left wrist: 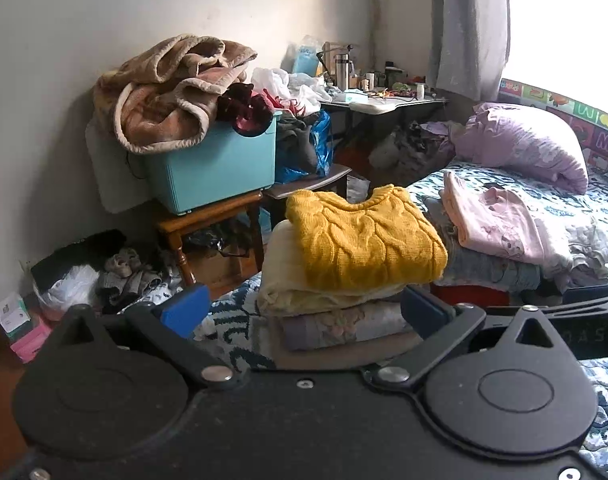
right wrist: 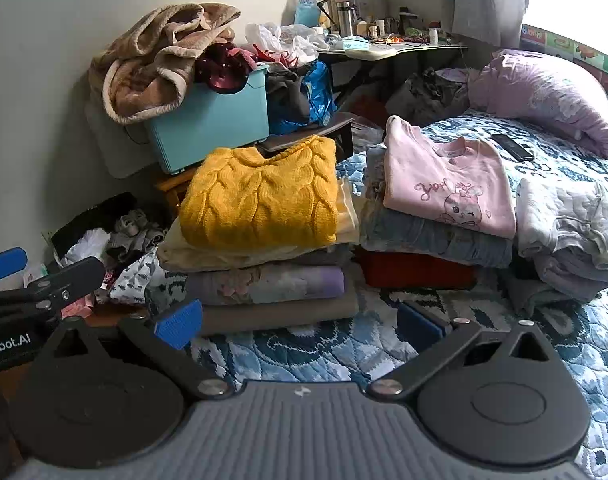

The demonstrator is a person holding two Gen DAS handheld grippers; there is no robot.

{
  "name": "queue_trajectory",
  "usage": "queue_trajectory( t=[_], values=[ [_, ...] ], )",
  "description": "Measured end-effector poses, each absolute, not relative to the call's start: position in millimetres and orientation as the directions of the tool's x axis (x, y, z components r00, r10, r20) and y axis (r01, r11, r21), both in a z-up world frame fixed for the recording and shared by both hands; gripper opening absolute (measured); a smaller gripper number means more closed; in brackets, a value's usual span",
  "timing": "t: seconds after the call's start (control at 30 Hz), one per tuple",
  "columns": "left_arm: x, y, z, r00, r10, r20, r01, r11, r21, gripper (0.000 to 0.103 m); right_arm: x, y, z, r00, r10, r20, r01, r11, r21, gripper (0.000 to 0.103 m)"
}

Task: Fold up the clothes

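Observation:
A folded yellow cable-knit sweater [left wrist: 364,236] [right wrist: 259,196] tops a stack of folded clothes on the blue patterned bed quilt [right wrist: 324,352]. Beside it a folded pink shirt with a cartoon print [right wrist: 448,184] [left wrist: 500,224] tops a second stack. A third stack of pale grey clothes [right wrist: 568,236] lies to the right. My left gripper [left wrist: 304,312] is open and empty just in front of the yellow stack. My right gripper [right wrist: 299,324] is open and empty over the quilt, short of the stacks. The left gripper's arm shows at the left edge of the right wrist view [right wrist: 43,280].
A teal bin [left wrist: 215,164] heaped with a brown blanket [left wrist: 171,88] stands on a wooden stool by the wall. A cluttered table [left wrist: 384,100] is behind. A lilac pillow [left wrist: 528,140] and a dark remote [right wrist: 512,146] lie on the bed. Loose clothes and bags lie on the floor [left wrist: 103,276].

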State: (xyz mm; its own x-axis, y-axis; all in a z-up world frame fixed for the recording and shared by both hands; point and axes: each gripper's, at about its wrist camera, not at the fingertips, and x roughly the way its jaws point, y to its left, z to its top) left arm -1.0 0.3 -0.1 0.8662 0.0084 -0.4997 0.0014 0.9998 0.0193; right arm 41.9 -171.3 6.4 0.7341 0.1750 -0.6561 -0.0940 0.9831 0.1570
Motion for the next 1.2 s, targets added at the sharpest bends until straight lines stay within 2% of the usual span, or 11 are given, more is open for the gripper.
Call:
queue_trajectory(
  t=[1.2],
  values=[
    [-15.9,9.3,3.1,0.865,0.0,-0.501,0.009,1.0,0.016,0.103,14.5,-165.7,18.4,0.738,0.168,-0.653,-0.078,0.983,0.164,0.103]
  ],
)
